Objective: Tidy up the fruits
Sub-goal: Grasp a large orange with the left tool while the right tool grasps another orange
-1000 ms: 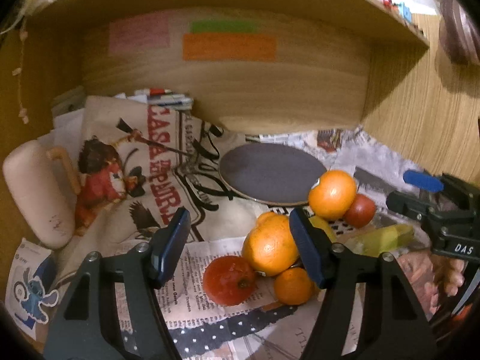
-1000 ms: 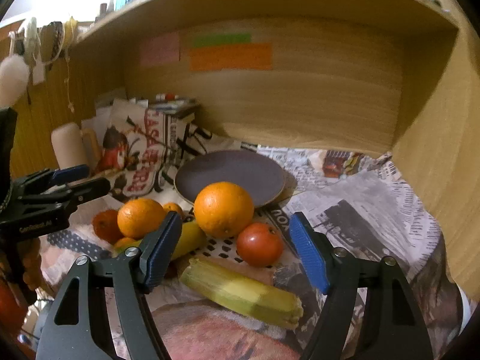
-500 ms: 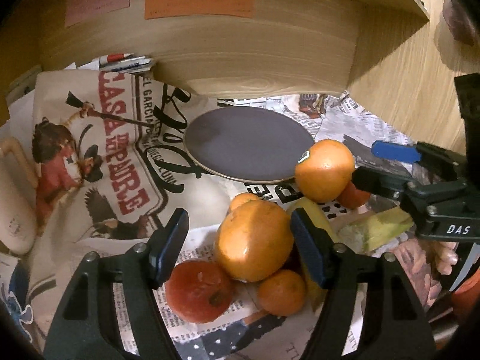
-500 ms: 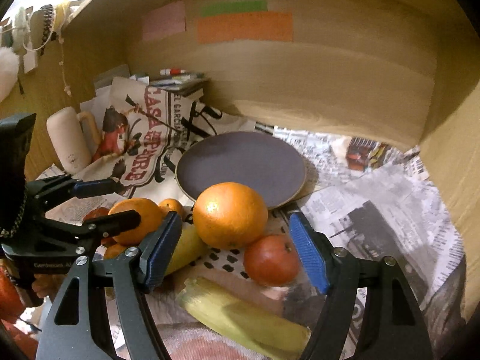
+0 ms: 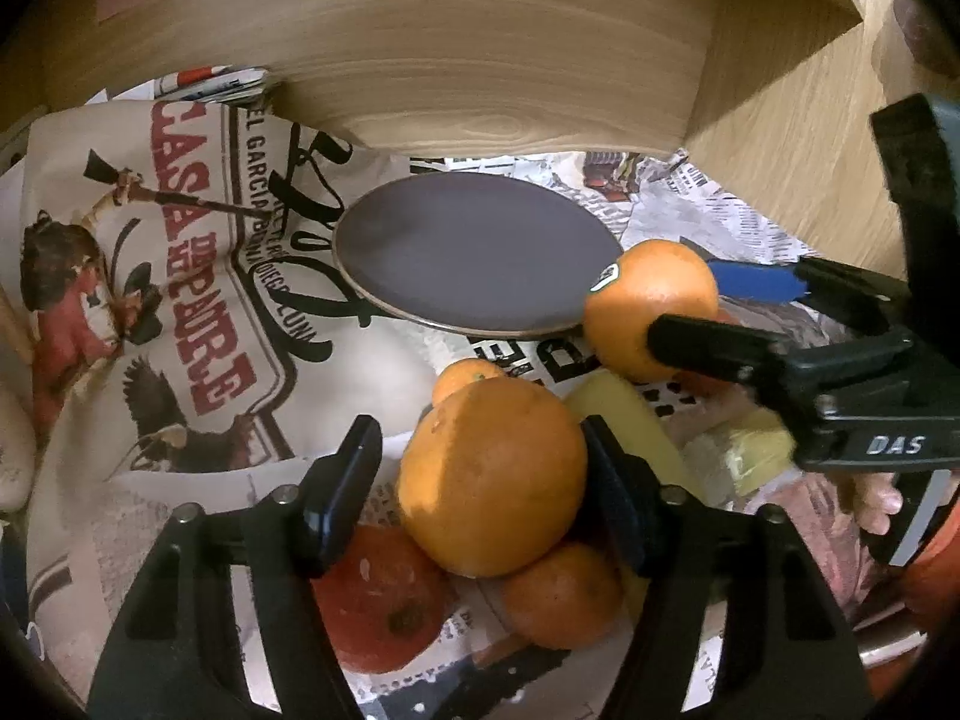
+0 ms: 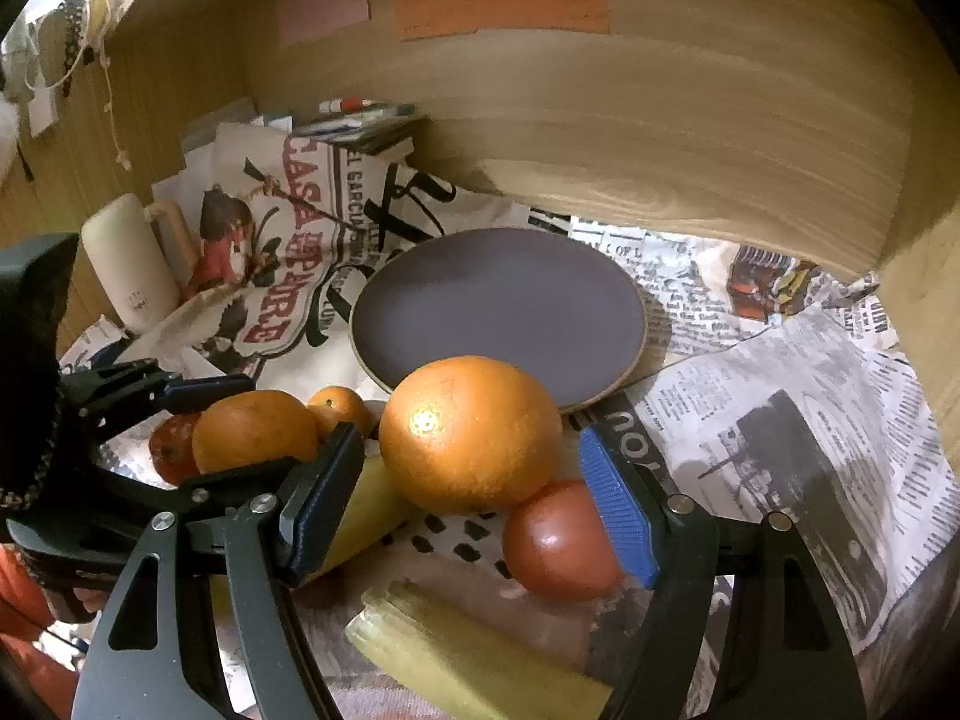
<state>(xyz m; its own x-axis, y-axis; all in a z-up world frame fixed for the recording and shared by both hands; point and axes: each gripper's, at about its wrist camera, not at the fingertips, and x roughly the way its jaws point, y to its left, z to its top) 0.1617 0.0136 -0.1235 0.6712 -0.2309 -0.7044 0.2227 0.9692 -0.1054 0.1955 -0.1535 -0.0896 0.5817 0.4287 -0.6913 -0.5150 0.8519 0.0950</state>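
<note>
The fruits sit in a loose heap on the newspaper-covered tabletop (image 6: 780,420), just in front of the dark round plate (image 6: 498,306), which holds nothing. Between the pads of my left claw (image 5: 480,492) is a big orange (image 5: 492,474), dimpled and bright, with a paler patch low on its side; the jaws are closing on it, the right pad right against the peel, the left pad with a sliver of gap that I can't rule out. Under it lie a reddish, blemished tomato-like fruit (image 5: 378,606) and a small mandarin (image 5: 564,594); another small mandarin (image 5: 465,372) peeks out behind.

My right claw (image 6: 474,498) stands spread around a second large orange (image 6: 471,435), glossy with a highlight, neither pad touching it. In the left view this one shows a small sticker. A smooth red tomato (image 6: 558,546) sits just beside its right pad, a yellow banana (image 6: 366,510) runs under its left pad, and a pale yellow corn-like piece (image 6: 468,654) lies nearest me.

Further left, a printed cloth bag (image 6: 282,240) lies flat, with a cream mug (image 6: 129,258) beyond it.
</note>
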